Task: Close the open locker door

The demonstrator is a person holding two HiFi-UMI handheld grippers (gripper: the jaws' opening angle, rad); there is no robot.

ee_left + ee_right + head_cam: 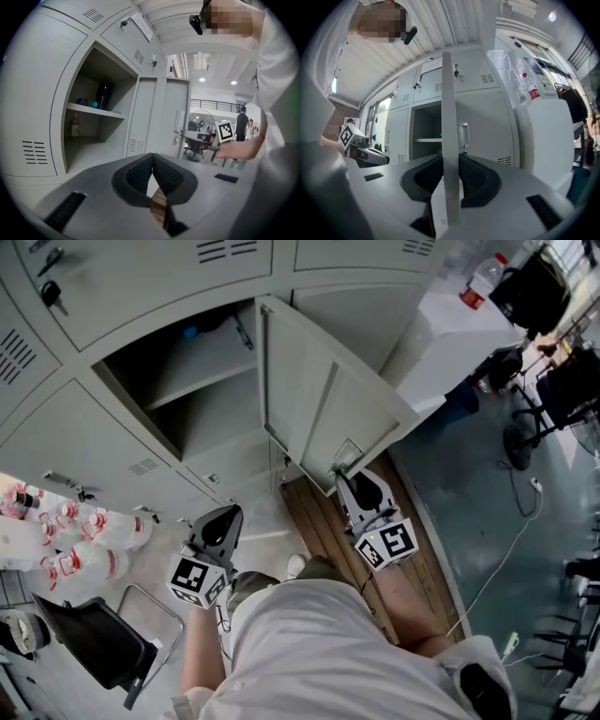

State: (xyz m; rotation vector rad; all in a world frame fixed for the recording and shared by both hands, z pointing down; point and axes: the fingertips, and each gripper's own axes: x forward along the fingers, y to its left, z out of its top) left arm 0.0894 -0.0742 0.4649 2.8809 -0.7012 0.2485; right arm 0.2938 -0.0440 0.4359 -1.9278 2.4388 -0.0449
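Reaching forward at frame centre, clamping the right gripper (343, 475) on the open locker door (319, 399) edge; hovering the left gripper (228, 514) lower left, jaws together, empty

Bright, even light; the optics are your limit.
You get diffuse overhead light: the ceiling lamps (202, 79) blow out to white spots, and daylight comes in at the window (380, 115). The locker compartment (187, 409) sits in soft shadow but is readable. Both gripper views bend hard at the edges, with black vignette corners. The locker door (449, 140) edge close to the lens is soft. Your head view is sharp, with a mild curve at the rim.
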